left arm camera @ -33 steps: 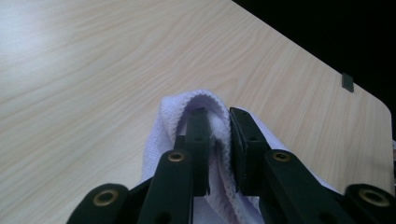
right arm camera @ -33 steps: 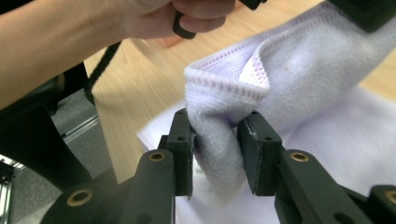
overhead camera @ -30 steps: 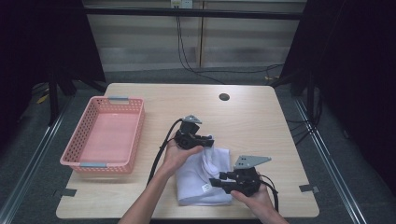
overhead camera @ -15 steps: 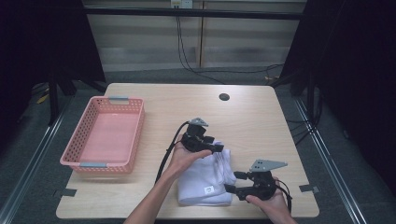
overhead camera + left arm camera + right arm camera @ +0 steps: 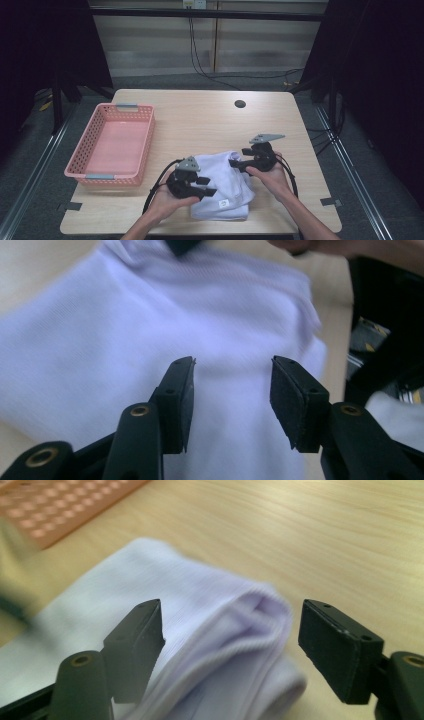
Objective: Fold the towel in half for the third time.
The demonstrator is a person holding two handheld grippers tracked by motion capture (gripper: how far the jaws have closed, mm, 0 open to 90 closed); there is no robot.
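Observation:
A folded white cloth (image 5: 225, 187) lies on the wooden table (image 5: 200, 125) near its front edge. My left gripper (image 5: 209, 191) lies at the cloth's left side, pointing right over it. Its jaws have just been closing, but they stand apart above the cloth (image 5: 150, 315) with nothing pinched; the left gripper (image 5: 232, 400) is open. My right gripper (image 5: 235, 163) is at the cloth's far right corner. Its jaws have just been opening, and the right gripper (image 5: 230, 640) is open, straddling the rolled edge of the cloth (image 5: 210, 615) without pressing it.
An empty pink basket (image 5: 145, 145) stands on the left of the table, and its corner (image 5: 60, 510) shows in the right gripper view. A dark round hole (image 5: 240, 104) sits near the table's far edge. Bare wood lies beyond the cloth.
My left hand has moved from the cloth's far side toward the near left. My right hand has moved from the near right to the far right. Both sets of jaws stand wider.

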